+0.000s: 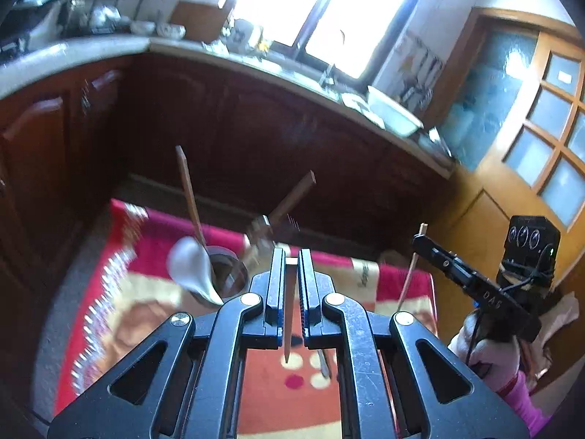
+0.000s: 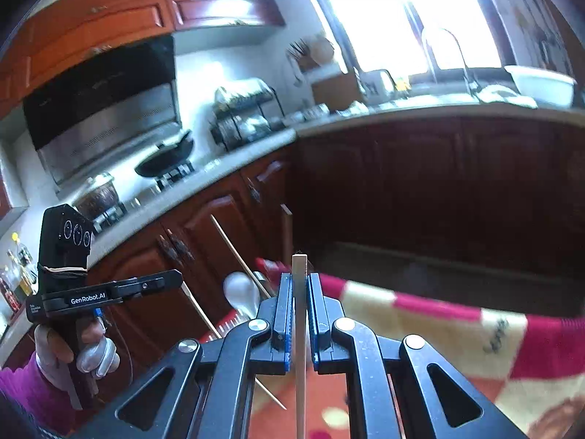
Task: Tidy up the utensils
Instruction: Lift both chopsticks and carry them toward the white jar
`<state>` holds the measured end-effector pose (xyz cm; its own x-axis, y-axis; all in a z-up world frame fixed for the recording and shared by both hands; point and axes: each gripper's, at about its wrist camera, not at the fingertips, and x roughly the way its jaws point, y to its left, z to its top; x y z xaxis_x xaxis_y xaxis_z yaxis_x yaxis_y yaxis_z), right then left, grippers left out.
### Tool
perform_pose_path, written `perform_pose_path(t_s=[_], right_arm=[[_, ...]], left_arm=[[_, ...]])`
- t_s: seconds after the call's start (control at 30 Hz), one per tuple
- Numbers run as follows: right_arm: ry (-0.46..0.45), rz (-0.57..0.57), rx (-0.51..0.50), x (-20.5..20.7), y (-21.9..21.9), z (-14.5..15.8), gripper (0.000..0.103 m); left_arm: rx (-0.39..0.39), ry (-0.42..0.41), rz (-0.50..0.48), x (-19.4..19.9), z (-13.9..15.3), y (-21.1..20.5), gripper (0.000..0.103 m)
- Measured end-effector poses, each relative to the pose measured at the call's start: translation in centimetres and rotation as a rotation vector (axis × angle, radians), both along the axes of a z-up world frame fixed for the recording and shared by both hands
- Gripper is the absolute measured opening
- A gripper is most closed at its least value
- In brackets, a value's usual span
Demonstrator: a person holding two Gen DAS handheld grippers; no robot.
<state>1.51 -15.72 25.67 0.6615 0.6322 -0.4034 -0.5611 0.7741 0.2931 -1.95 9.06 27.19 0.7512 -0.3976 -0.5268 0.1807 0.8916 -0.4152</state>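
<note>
In the left wrist view my left gripper (image 1: pixel 291 258) is shut on a brown chopstick (image 1: pixel 289 329) that stands upright between the pads, point down. Beyond it a metal utensil cup (image 1: pixel 228 274) on the red cloth holds a white spoon (image 1: pixel 190 267) and two wooden-handled utensils (image 1: pixel 188 190). In the right wrist view my right gripper (image 2: pixel 300 278) is shut on a pale chopstick (image 2: pixel 300 347), also upright. Each gripper shows in the other's view: the right gripper (image 1: pixel 418 239) with its pale stick, and the left gripper (image 2: pixel 177 278) with its stick slanting down. The white spoon (image 2: pixel 239 289) appears there too.
A red and cream patterned cloth (image 1: pixel 146 292) covers the table below both grippers. Dark wooden cabinets (image 1: pixel 256 128) and a cluttered pale countertop (image 1: pixel 109 45) run behind. A stove with a wok (image 2: pixel 166 157) stands far left, and a wooden glazed door (image 1: pixel 530 117) on the right.
</note>
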Motion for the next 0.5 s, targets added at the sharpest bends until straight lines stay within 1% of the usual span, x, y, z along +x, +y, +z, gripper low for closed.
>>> perform_pose_path(t_s=[0.1,0.17,0.23,0.33,0.4,0.5], right_arm=[[-0.039,0.013,0.019,1.3,3.2,1.3,0.007],[-0.067,0.018,0.024,2.3,5.1,1.8,0.007],[-0.095,0.009,0.020,3.3,7.2,2.1,0.007],[-0.116,0.002,0.022,4.9,9.7,1.7,0.007],[-0.122,-0.003,0.019,5.9,10.8,1.1,0.007],[-0.103,-0.003,0.029,7.7,12.5,-0.3,0.007]], left_arm=[[0.020,-0.063,0.046,0.2,2.8,1.8,0.005],[0.043,-0.095,0.073,0.5,3.8,2.5,0.005],[0.083,-0.135,0.127,1.1,4.7,3.3,0.005],[0.120,-0.154,0.162,2.3,4.6,3.7,0.005],[0.155,-0.158,0.189,3.3,3.9,3.7,0.005],[0.171,-0.137,0.190,4.8,2.2,3.5,0.005]])
